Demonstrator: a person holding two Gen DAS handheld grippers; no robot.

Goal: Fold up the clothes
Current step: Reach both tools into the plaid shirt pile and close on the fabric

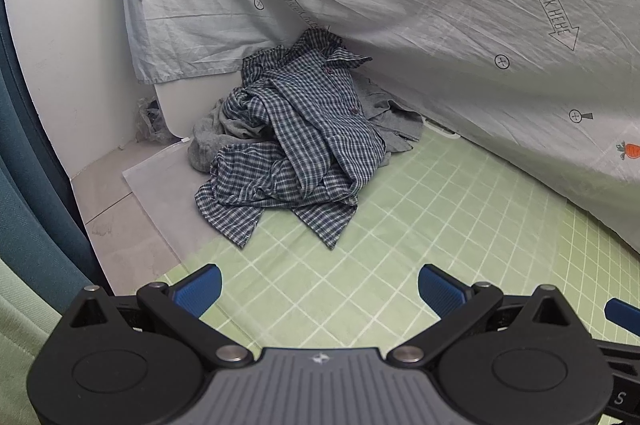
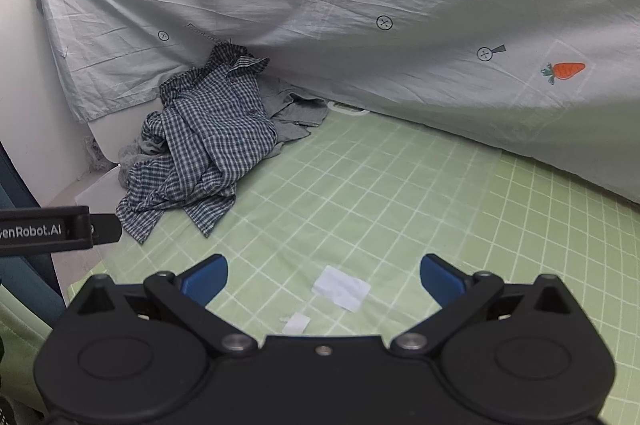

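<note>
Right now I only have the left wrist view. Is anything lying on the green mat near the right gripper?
Observer: Yes. Two white paper scraps, a larger one and a smaller one, lie on the mat just ahead of the right gripper.
Operator: Is that gripper holding anything?
Observer: No. It is open and holds nothing.
Operator: Where is the plaid shirt from there?
Observer: The plaid shirt sits ahead and well to the left of it, crumpled over a grey garment.
</note>
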